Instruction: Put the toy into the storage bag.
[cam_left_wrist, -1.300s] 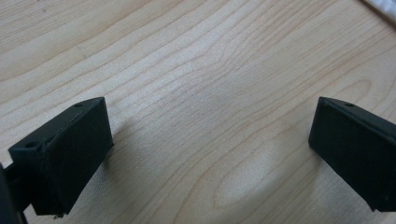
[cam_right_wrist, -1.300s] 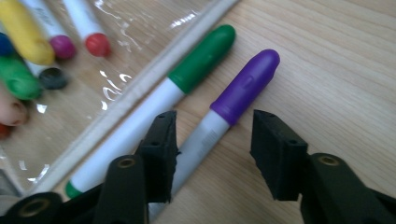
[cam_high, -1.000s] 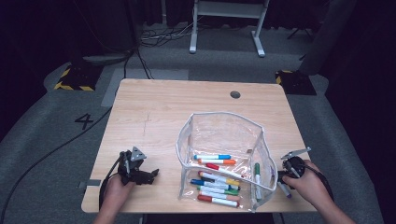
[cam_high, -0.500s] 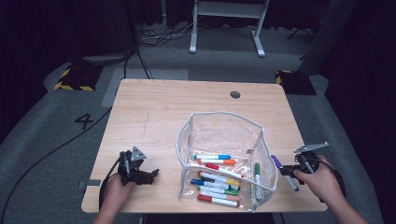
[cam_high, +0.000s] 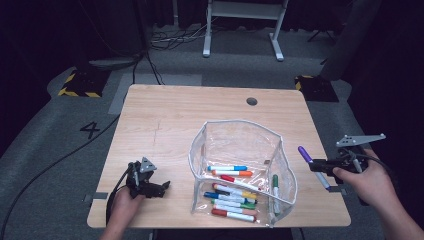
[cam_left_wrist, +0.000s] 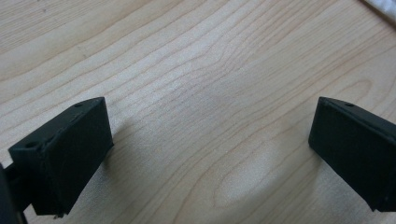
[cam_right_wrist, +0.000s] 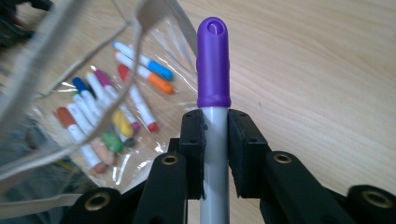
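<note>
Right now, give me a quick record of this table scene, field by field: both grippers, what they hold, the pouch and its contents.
left gripper: open, holding nothing, low over the light wooden table
right gripper: shut on the purple-capped grey marker
marker position: outside and to the right of the clear plastic pouch
pouch state: open, lying on the table
pouch contents: coloured markers, among them blue, orange, red, green
</note>
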